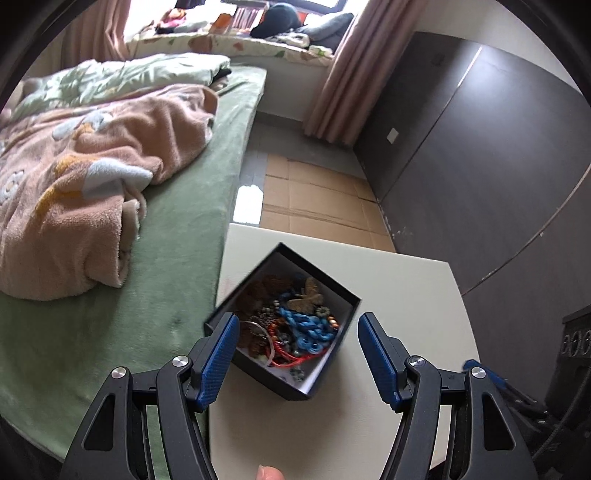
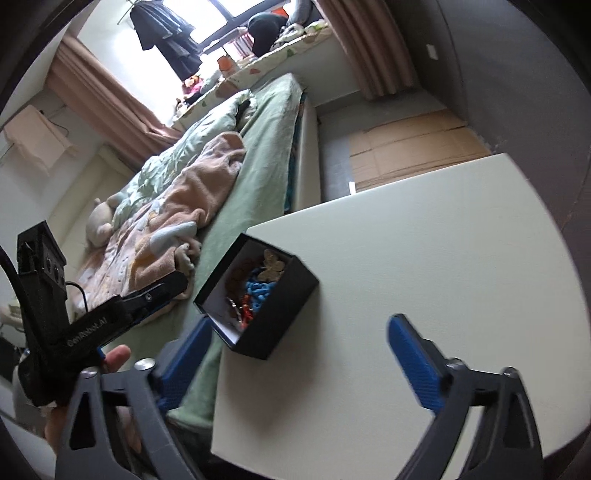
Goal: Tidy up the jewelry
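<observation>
Square black cardboard box (image 1: 284, 321), white inside, heaped with blue chain (image 1: 308, 326), red cords, beads, tan butterfly piece (image 1: 306, 297); sits on white table (image 1: 402, 295) corner nearest green bed (image 1: 173, 258). Left gripper (image 1: 295, 356) angled down over box, jaws apart, holding nothing. Right gripper (image 2: 299, 365) wide apart, empty, short of box.

1. You see a bed (image 1: 177, 221) with a green sheet, just beside the white worktop (image 1: 388, 295).
2. On the bed lies a crumpled pink blanket (image 1: 85, 177), and behind it a pale green quilt (image 1: 122, 77).
3. Flat cardboard (image 1: 314, 199) covers the floor between the bed and a dark wardrobe (image 1: 480, 166).
4. Pink curtains (image 1: 343, 74) hang at the window.
5. Dark clothes (image 2: 166, 33) hang before the window.
</observation>
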